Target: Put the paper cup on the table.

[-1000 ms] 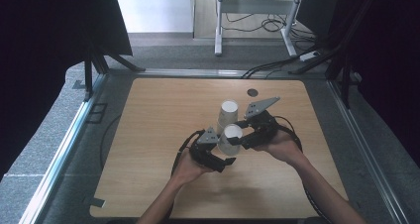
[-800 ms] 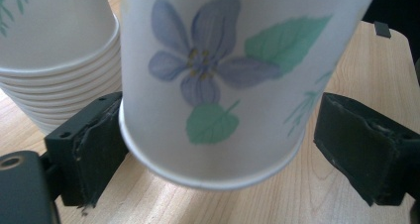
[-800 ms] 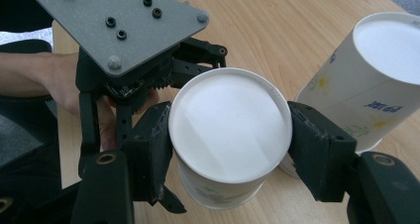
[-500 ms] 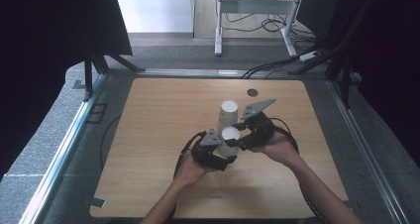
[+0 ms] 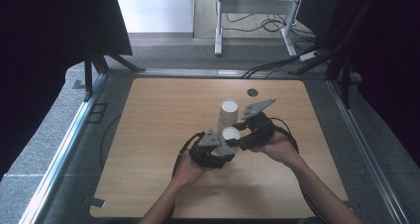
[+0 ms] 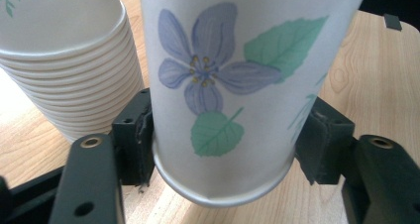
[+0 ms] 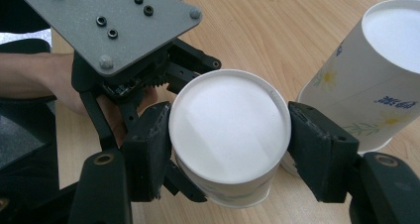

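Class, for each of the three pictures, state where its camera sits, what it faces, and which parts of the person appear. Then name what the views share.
High view: above the table, looking forward and down; both forearms, left gripper, right gripper.
Left gripper view: on the left gripper, facing the flowered cup between its jaws.
Right gripper view: on the right gripper, facing that cup's white end; a hand shows.
Shared: cup and stack of cups.
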